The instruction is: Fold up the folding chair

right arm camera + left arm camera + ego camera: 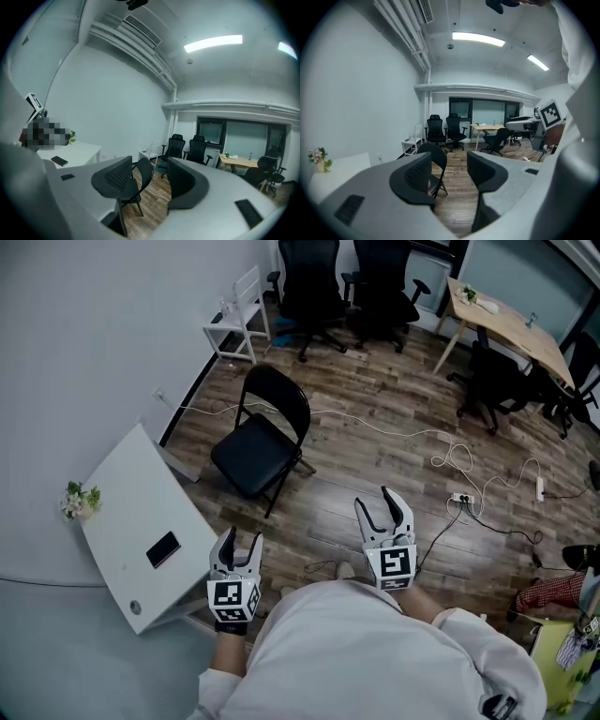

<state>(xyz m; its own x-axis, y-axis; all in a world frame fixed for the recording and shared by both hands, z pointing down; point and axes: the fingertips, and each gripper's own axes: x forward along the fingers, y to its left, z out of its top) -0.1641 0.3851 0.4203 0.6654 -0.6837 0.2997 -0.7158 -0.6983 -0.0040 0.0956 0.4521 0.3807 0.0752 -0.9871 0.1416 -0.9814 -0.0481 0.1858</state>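
Head view: a black folding chair (261,442) stands unfolded on a wooden floor (375,474). It is well ahead of a person seen from above. The left gripper (240,542) and right gripper (380,510) are both held short of the folding chair, not touching it. A white surface (122,512) sits just left of the folding chair and carries a dark phone (163,548). Black office chairs (314,287) stand beyond the folding chair, and cables (450,460) trail to its right.

Left gripper view: the left gripper (450,173) has its jaws partly apart, with nothing between them. The folding chair (439,159) shows through the gap, farther off.

Right gripper view: the right gripper (150,180) is likewise partly spread and empty. The folding chair (143,172) stands beyond its jaws, seat down and still unfolded.
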